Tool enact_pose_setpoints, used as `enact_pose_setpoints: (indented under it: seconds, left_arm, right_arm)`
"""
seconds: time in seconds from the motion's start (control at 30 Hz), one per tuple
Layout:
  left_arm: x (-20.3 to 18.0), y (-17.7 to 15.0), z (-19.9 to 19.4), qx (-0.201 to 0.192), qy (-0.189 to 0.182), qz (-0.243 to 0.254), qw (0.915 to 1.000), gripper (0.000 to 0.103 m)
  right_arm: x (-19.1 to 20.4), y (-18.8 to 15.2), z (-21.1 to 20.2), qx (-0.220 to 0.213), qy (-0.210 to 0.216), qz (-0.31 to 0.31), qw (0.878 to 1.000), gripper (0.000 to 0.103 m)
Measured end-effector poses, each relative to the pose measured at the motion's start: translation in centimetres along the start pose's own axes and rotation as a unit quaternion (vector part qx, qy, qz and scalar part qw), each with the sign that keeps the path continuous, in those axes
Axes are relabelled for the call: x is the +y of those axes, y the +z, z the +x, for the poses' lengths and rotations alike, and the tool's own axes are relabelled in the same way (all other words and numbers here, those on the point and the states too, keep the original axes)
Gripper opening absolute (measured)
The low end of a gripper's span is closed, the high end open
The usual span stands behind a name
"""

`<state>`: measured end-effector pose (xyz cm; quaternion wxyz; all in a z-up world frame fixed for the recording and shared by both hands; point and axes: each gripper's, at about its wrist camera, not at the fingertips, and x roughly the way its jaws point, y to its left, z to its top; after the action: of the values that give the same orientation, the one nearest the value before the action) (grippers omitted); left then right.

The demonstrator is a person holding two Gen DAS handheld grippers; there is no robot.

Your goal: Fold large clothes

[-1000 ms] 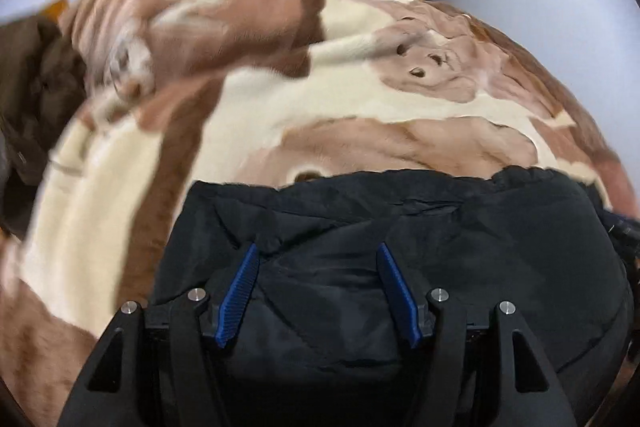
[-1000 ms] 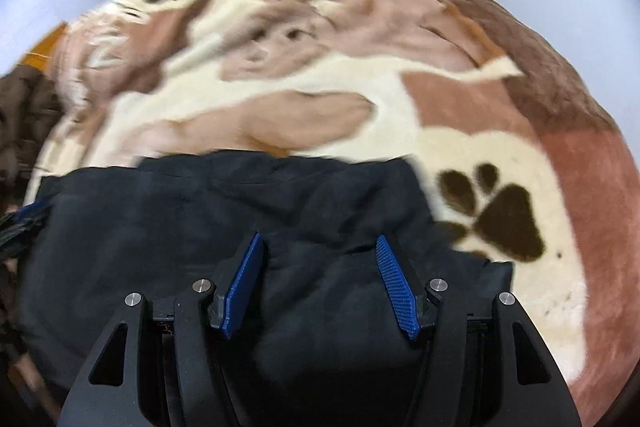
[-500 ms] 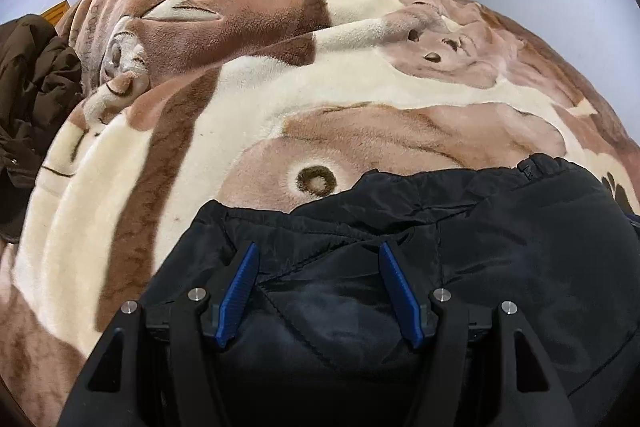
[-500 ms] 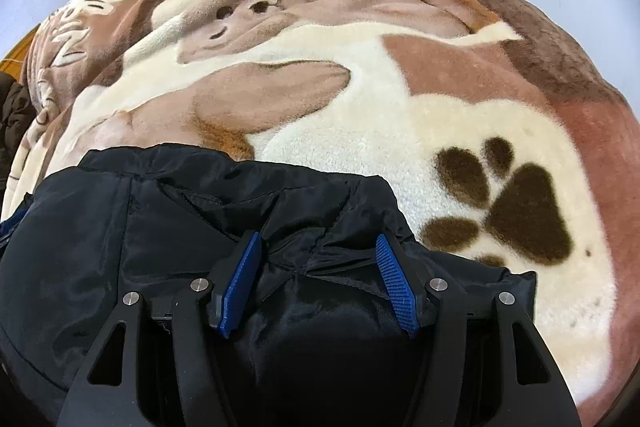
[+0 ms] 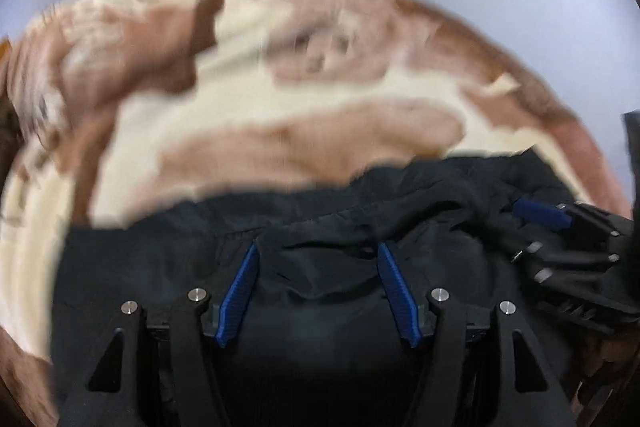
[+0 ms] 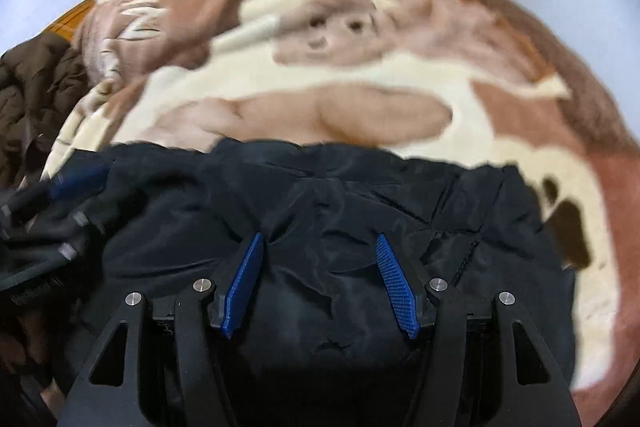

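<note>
The black jacket (image 5: 328,267) is lying across the lower half of both frames on the brown-and-cream blanket (image 5: 280,95). The left gripper (image 5: 318,287) and right gripper (image 6: 320,283) are each standing wide, with jacket fabric bunching between the 2 blue fingers.

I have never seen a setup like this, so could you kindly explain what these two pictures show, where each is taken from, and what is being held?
There is no robot here: a person holds a two-finger gripper in each hand, and each carries a wide-angle camera looking along its blue-padded fingers. One picture comes from the left gripper, the other from the right gripper. Each also catches the other tool at its edge. Both sit over a black padded jacket bunched between their fingers; whether they are pinching it is hard to tell through the blur. The jacket lies on a brown and cream blanket with a cartoon animal and paw print. A brown coat lies at the left.
</note>
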<state>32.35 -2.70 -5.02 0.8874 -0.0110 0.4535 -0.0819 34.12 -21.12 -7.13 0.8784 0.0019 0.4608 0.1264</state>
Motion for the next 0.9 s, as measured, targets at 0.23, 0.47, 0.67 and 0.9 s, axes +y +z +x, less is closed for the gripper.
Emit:
enact_pose_setpoints:
  seconds: [0.23,0.47,0.67,0.9]
  left_arm:
    - [-0.8,-0.9,2.6,-0.003,0.023,0.005,0.9997,0.066]
    - [-0.8,-1.1,3.0,-0.005,0.030,0.006,0.9995,0.066]
    - [-0.7,-1.2,3.2,-0.006,0.031,0.007,0.9995,0.066]
    - [-0.7,-1.2,3.3,-0.008,0.033,0.009,0.9994,0.066]
  right_arm:
    - [-0.2,-0.8,2.2,-0.005,-0.009,-0.014,1.000,0.059]
    - [-0.2,-0.9,2.7,-0.008,-0.010,-0.015,1.000,0.059]
    - [-0.2,-1.0,2.8,-0.012,-0.013,-0.017,1.000,0.059]
    - [-0.3,-1.2,3.2,-0.017,-0.015,-0.018,1.000,0.059]
